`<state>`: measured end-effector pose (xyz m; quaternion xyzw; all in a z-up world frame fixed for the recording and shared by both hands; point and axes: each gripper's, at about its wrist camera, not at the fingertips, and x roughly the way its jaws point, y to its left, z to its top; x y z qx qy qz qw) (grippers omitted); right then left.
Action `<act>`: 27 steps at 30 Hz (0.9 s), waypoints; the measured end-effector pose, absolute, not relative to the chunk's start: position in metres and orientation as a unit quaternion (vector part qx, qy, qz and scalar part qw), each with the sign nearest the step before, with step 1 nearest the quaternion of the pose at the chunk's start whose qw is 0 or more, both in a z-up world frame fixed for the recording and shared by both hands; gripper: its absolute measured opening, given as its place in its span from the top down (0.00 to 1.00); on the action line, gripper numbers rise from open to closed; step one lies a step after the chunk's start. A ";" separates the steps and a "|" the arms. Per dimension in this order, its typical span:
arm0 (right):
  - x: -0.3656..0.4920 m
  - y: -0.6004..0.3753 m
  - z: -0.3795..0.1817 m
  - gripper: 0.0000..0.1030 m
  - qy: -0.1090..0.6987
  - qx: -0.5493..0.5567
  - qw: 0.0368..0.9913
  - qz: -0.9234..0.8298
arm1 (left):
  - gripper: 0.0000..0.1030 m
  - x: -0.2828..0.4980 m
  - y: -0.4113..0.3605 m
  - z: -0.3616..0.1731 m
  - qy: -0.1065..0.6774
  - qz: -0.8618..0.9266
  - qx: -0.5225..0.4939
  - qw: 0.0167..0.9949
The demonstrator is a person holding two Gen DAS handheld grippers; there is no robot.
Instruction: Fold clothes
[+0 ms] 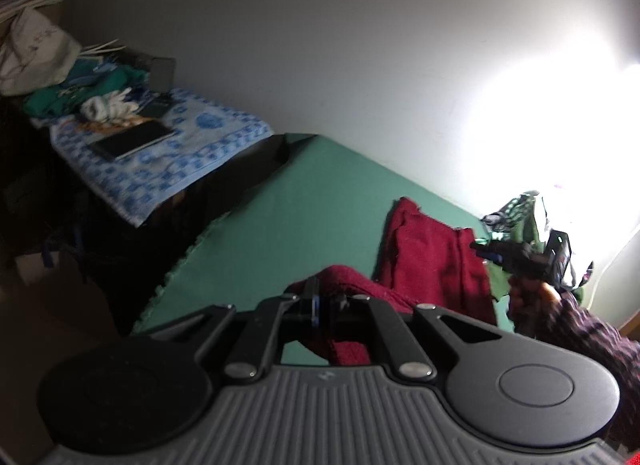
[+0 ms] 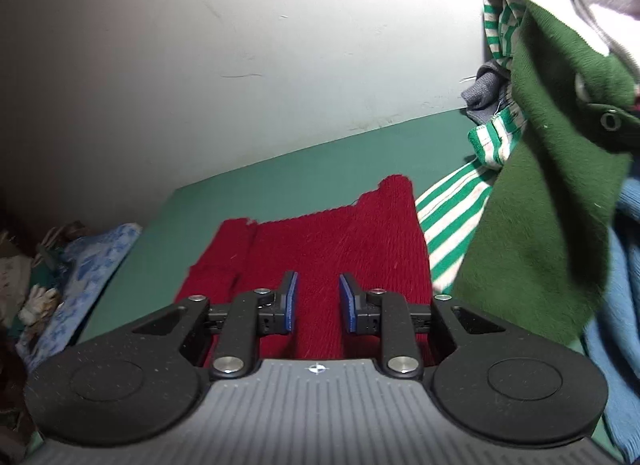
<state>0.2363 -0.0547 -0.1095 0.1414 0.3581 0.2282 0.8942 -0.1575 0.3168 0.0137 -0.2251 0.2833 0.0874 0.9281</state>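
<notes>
Fold partly done: the red knitted garment lies on the green bed sheet, one edge pinched in the closed left gripper, right gripper parted and empty, pile of unfolded clothes remaining.

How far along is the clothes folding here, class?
Done: the red knitted garment lies partly folded on the green sheet. In hand: the left tongs pinch its edge; the right tongs are open. Left: the pile with the dark green fleece.
</notes>
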 end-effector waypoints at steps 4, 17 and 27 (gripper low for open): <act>0.176 -0.067 -0.098 0.75 0.368 0.105 0.884 0.268 | 0.99 -0.137 0.316 0.014 0.277 0.056 -0.218 0.934; -0.020 -0.062 -0.125 0.72 0.386 -0.102 0.854 0.333 | 1.00 -0.073 0.289 0.021 0.269 -0.070 -0.201 0.940; -0.001 -0.098 -0.064 0.59 0.395 0.236 0.829 0.318 | 1.00 -0.049 0.234 0.005 0.270 -0.146 -0.161 0.938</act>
